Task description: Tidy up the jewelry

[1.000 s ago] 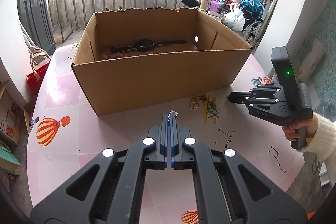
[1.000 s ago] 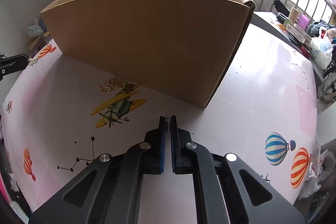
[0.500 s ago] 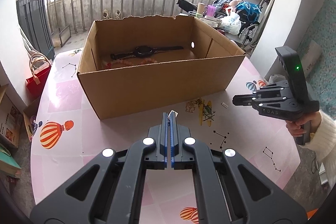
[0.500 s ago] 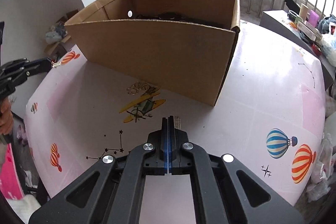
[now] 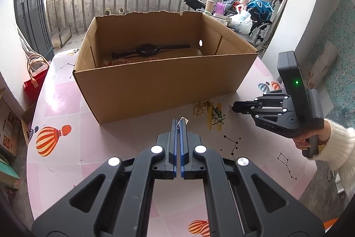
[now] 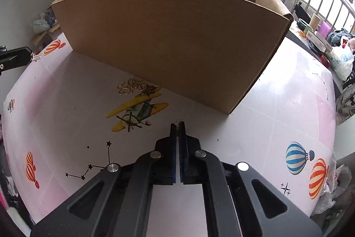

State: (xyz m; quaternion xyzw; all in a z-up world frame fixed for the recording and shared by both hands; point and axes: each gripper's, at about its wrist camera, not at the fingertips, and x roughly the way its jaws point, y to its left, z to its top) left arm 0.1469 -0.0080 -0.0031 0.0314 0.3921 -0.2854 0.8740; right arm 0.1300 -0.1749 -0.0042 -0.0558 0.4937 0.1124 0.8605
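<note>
An open cardboard box (image 5: 164, 81) stands on the pink round table; a black watch (image 5: 148, 50) and pinkish beads lie inside it. My left gripper (image 5: 178, 122) is shut on a small silver jewelry piece (image 5: 182, 120) in front of the box; that piece also shows in the right wrist view (image 6: 36, 56). My right gripper (image 6: 178, 124) is shut on a small silver ridged piece (image 6: 177, 123), near the box's right front corner; it also shows in the left wrist view (image 5: 233, 106). A gold chain (image 6: 131, 87) lies on the table beside the airplane print, by the box wall (image 6: 177, 41).
The table (image 6: 277, 108) has balloon and star prints. A balcony railing, a grey cabinet (image 5: 33, 21), a red bag (image 5: 35, 77) and a cluttered side table (image 5: 221, 12) lie beyond the table edge.
The right gripper closed on the small ridged piece and lifted it off the table, then dropped back toward the box's front wall. The left gripper stays shut, raised and drawn back slightly.
</note>
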